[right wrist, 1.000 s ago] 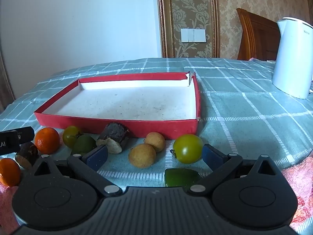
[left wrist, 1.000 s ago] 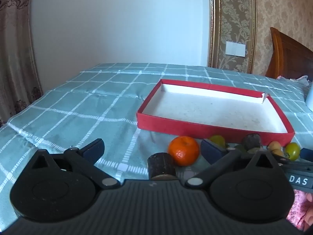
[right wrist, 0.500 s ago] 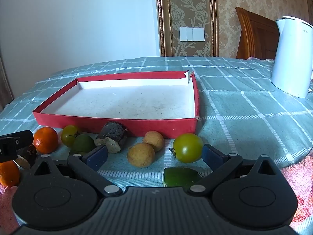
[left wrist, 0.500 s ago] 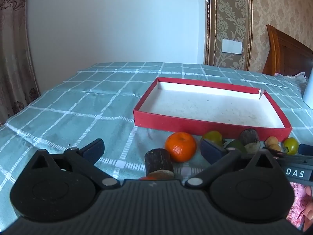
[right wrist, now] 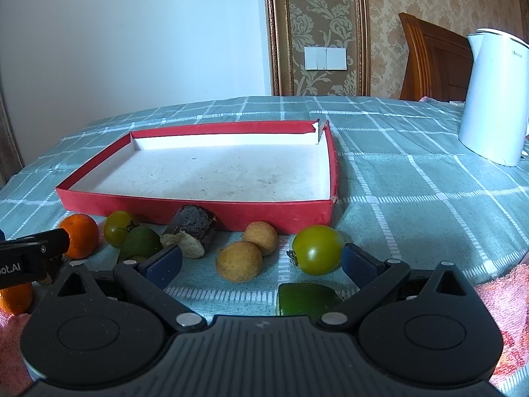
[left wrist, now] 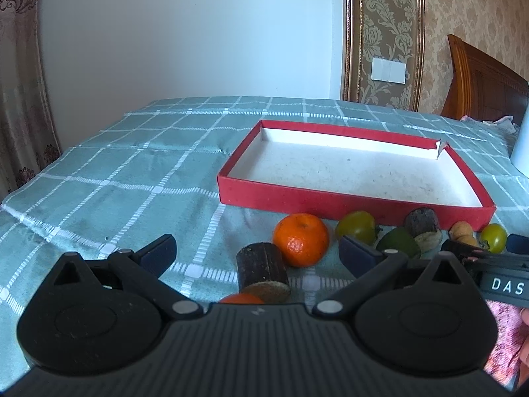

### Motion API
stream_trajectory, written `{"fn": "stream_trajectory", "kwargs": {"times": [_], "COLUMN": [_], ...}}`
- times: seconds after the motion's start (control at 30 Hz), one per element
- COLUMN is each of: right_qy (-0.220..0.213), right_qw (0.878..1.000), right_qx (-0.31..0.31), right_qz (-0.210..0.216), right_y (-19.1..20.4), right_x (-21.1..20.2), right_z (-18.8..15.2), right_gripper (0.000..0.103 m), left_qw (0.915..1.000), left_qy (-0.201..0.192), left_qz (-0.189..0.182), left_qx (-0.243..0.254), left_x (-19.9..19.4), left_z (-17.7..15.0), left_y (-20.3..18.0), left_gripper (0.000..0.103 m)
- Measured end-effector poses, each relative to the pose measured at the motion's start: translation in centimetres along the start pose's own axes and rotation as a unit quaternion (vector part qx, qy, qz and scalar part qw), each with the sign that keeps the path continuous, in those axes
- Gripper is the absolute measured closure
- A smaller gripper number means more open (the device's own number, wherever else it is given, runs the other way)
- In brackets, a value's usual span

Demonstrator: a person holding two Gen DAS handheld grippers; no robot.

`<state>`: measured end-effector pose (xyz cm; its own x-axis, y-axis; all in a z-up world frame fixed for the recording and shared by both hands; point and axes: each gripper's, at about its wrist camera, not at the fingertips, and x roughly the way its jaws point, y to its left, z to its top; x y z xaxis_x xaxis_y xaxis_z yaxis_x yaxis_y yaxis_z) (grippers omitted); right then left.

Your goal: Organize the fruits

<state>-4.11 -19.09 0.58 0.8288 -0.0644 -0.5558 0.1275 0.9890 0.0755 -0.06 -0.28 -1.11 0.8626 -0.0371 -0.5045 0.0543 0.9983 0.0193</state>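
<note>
An empty red tray (left wrist: 357, 203) (right wrist: 198, 206) with a white floor lies on the checked cloth. Fruits sit along its near wall. In the left wrist view my left gripper (left wrist: 256, 254) is open and empty, with a dark cut cylinder (left wrist: 263, 269) and an orange (left wrist: 301, 239) between its fingers. A second orange (left wrist: 241, 298) peeks over the gripper body. In the right wrist view my right gripper (right wrist: 261, 261) is open and empty around a tan round fruit (right wrist: 239, 261) and a green tomato (right wrist: 318, 248). A green piece (right wrist: 305, 299) lies just under it.
A white kettle (right wrist: 492, 96) stands at the right on the table. A wooden chair back (right wrist: 433, 59) is behind it. More fruits lie left of the right gripper: a green tomato (right wrist: 118, 229), a green fruit (right wrist: 140, 241), a dark cut piece (right wrist: 191, 231). Pink cloth (right wrist: 502, 301) lies at the near edge.
Both grippers have drawn back and risen a little, so the tray and fruits sit farther away in view. Both stay open. No fruit has moved.
</note>
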Motion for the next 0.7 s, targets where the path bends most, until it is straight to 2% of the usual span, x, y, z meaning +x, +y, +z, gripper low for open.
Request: {"fn": "stream_trajectory", "kwargs": {"times": [0.7], "right_qy": [0.0], "right_qw": [1.0], "right_qx": [-0.007], "right_qz": [-0.001], "right_y": [0.35], "right_x": [0.04], "right_z": [0.1], "right_gripper": [0.0], "left_qw": [1.0], "left_qy": [0.003], "left_qz": [-0.001], "left_qx": [0.009], "left_x": [0.41], "left_z": [-0.17], "left_y": [-0.46], "left_gripper": [0.0]}}
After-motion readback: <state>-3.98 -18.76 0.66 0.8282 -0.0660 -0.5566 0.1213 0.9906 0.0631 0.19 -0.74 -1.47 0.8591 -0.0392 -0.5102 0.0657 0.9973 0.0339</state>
